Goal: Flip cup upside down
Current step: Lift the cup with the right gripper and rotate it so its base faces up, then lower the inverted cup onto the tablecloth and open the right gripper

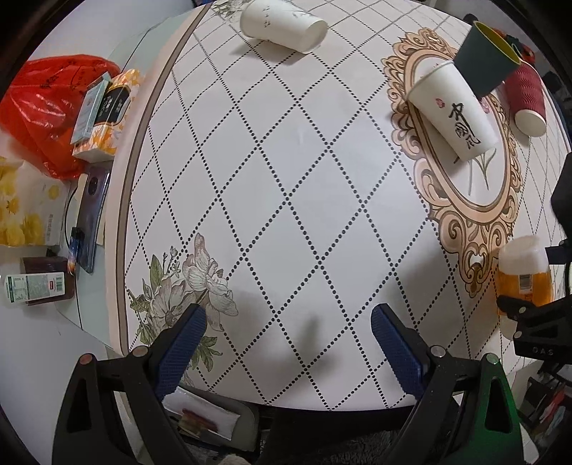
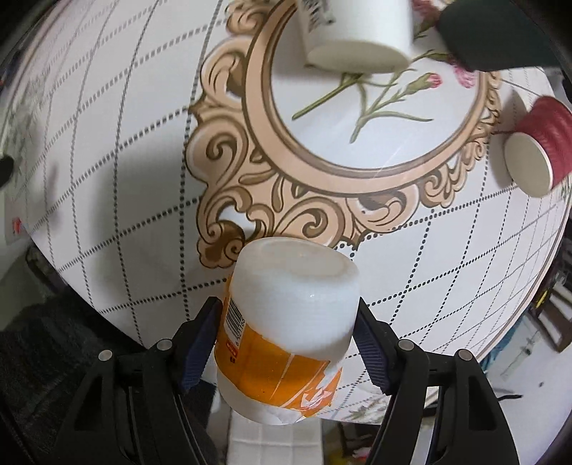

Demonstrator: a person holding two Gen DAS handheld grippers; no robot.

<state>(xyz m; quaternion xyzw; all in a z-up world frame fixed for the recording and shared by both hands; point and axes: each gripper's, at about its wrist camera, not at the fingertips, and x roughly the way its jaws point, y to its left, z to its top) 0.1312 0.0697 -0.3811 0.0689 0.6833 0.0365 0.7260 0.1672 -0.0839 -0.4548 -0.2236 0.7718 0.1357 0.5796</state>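
An orange and white cup is held between the blue pads of my right gripper, tilted with its closed white base up and away, near the table's front edge. It also shows at the right of the left wrist view, base up, with the right gripper on it. My left gripper is open and empty above the table's near edge.
On the patterned table lie a white cup with black characters, a dark green cup, a red ribbed cup and another white cup. A red bag, boxes and a phone lie left of the table.
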